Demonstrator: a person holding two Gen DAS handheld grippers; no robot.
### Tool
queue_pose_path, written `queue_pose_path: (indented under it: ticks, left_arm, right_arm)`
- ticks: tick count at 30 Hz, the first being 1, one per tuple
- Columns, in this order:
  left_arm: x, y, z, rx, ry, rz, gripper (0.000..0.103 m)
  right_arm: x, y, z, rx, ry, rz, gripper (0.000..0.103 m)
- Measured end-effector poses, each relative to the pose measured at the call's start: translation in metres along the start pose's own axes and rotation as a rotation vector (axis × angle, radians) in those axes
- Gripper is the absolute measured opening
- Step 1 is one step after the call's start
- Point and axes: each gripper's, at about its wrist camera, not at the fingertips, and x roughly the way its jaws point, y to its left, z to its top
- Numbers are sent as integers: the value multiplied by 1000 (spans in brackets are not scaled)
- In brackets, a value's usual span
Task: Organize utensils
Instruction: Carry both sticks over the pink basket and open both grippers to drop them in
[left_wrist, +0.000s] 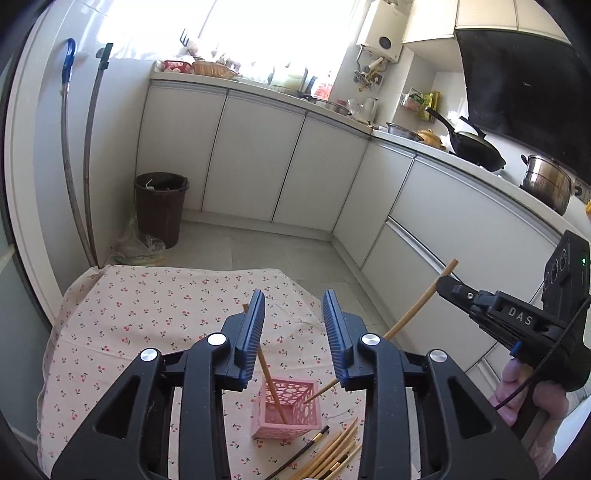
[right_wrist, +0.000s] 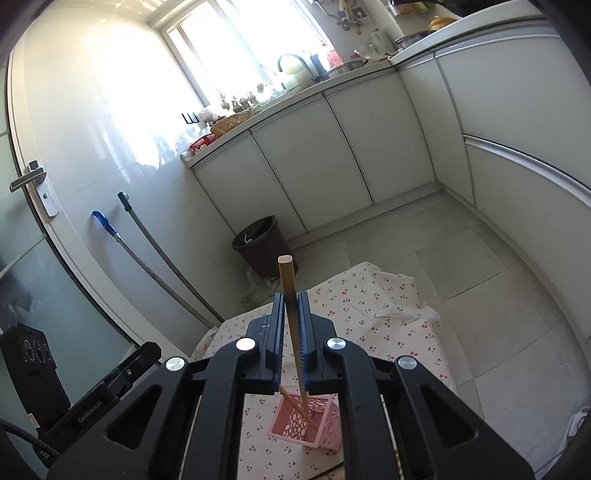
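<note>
One stick stowed: a chopstick (left_wrist: 271, 384) already leaned inside the pink basket (left_wrist: 286, 410).
Second stick: another chopstick (right_wrist: 291, 314) was clamped in the right gripper (right_wrist: 291, 332), its lower tip at the basket's mouth.
Left gripper (left_wrist: 293, 332): spread wide and empty, poised above the basket.
Progress: early by the look of it, with one in and one going in.
Left to do: a loose heap of chopsticks (left_wrist: 332, 454) lay on the cloth just beside the basket.
Surface: a cherry-print cloth (left_wrist: 147, 314) covered the low table.
Room: a kitchen with white cabinets (left_wrist: 251, 158), a brown bin (left_wrist: 160, 206) and a wok (left_wrist: 472, 144) on the counter.
</note>
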Motion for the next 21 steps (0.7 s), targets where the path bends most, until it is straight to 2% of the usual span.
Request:
queue_pose_path:
  ticks: [2, 7, 11, 15, 19, 21]
  left_arm:
    - [3, -1, -2, 6, 10, 5, 34]
    - [15, -2, -11, 22, 60, 21, 38]
    - [16, -6, -17, 50, 68, 37, 40]
    - [13, -11, -21, 74, 68, 47, 50]
    - [9, -15, -28, 100, 70, 66, 51]
    - [7, -15, -32, 106, 78, 78, 54]
  right_arm:
    - [10, 2, -4, -3, 18, 3, 9]
    - [24, 5, -16, -36, 54, -23, 21]
    - [17, 11, -21, -79, 50, -47, 22]
    - [11, 15, -31, -121, 60, -67, 29]
    - [3, 16, -46, -157, 79, -90, 33]
    - [0, 15, -55, -163, 94, -99, 39]
